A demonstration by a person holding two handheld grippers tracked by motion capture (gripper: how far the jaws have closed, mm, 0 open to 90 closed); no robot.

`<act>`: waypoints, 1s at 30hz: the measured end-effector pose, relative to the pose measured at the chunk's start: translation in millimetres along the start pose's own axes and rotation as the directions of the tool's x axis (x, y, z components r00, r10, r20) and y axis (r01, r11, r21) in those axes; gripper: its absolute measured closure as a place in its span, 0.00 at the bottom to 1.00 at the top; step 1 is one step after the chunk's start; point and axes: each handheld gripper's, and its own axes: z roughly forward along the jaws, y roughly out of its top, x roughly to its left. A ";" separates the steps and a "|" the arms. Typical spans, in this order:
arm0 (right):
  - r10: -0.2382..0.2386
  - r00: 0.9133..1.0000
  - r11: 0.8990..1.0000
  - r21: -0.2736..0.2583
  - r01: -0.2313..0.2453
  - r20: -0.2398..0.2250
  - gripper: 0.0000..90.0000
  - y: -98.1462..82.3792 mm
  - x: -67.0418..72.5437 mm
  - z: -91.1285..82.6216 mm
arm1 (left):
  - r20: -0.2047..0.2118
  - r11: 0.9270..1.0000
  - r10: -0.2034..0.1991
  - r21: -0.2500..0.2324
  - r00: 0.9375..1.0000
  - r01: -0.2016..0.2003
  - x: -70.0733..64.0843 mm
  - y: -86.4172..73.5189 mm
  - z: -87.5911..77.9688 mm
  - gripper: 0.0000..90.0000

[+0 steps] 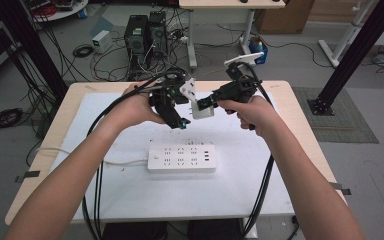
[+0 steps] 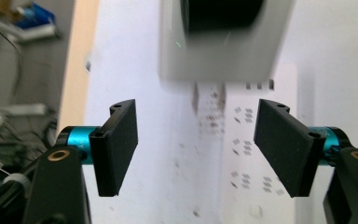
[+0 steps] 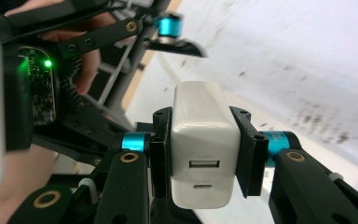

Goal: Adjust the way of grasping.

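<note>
Clamped in the right claw [image 3: 204, 156], above the white-covered tabletop [image 1: 130, 190]: a white USB charger [image 3: 205, 144], ports facing the camera, held over the mat beyond a white power strip [image 1: 181, 158]. Left claw [image 2: 198, 147] spread apart, holding nothing, just beside the charger. Behind: computer towers [image 1: 145, 32], tangled cables on grey floor.

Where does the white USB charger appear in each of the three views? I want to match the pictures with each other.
High view: the white USB charger is above the table's middle, between the two hand-held grippers, held by the right hand-held gripper.
Left gripper view: it is the blurred white block at top centre.
Right gripper view: it is at the centre, clamped between the black jaws, ports facing the camera.
Shared landmark: the white table cover.
</note>
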 end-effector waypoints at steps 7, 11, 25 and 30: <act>-0.027 0.985 0.999 0.045 0.020 0.171 0.70 3.4 -5.0 -15.5 | 0.022 0.986 -0.146 0.089 0.989 0.143 12.5 -36.7 -16.9 0.29; -0.075 0.951 0.994 0.104 0.045 0.299 0.70 2.6 -8.3 -20.4 | 0.027 0.955 -0.249 0.170 0.968 0.241 18.7 -61.2 -22.8 0.29; -0.154 0.871 0.981 0.179 0.078 0.467 0.69 1.2 -8.0 -33.7 | -0.053 0.836 -0.478 0.279 0.877 0.472 31.7 -111.4 -38.5 0.29; -0.166 0.864 0.978 0.192 0.082 0.475 0.69 -0.5 -7.4 -33.9 | -0.060 0.835 -0.479 0.276 0.876 0.476 31.1 -112.3 -41.1 0.29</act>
